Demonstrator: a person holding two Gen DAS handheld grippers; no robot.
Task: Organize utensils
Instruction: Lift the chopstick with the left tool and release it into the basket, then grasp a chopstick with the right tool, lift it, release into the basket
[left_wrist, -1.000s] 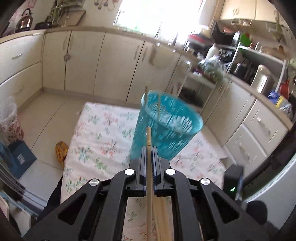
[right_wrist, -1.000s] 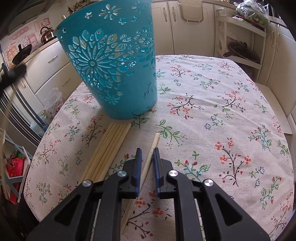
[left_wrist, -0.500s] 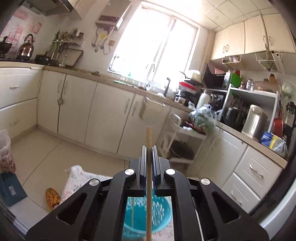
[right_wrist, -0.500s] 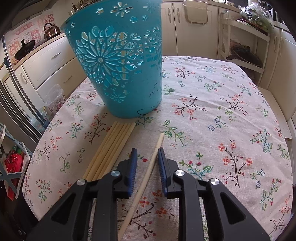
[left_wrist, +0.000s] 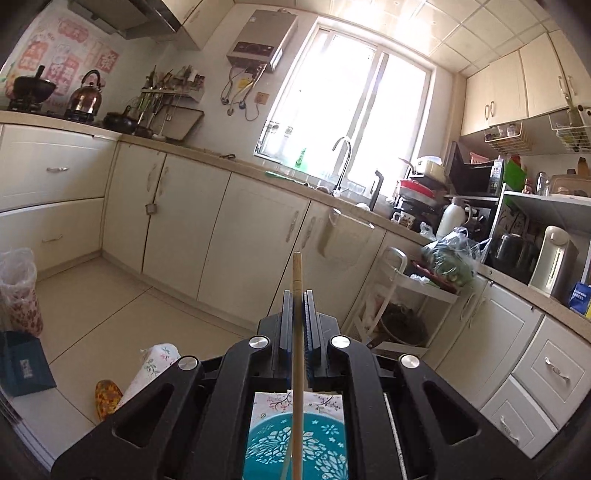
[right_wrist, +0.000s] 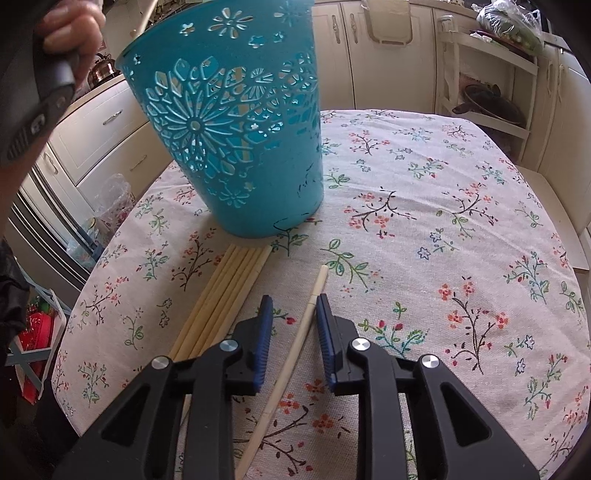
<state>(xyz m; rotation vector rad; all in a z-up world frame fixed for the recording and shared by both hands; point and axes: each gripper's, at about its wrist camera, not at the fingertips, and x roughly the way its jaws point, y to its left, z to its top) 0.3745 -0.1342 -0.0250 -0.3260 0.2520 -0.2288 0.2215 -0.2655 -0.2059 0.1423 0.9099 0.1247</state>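
Left claw (left_wrist: 295, 314): closed tight on an upright chopstick (left_wrist: 297, 369), which runs down between the jaws toward the teal cutout basket (left_wrist: 321, 446) seen below the claw.
Right claw (right_wrist: 293, 317): parted, holding nothing; a single loose chopstick (right_wrist: 295, 343) lies on the desk (right_wrist: 443, 221) between its jaws, nearer the right one.
Bundle of chopsticks (right_wrist: 225, 291): flat on the desk, just left of the right claw, tips touching or almost touching the basket's foot.
Risk, left: released off-centre, the stick could strike the rim and fall outside.
Risk, right: closing unevenly may roll the thin stick away or pinch the floral cloth.
Change: the left claw has tipped further upright over the basket; the right claw has opened wider around its stick.
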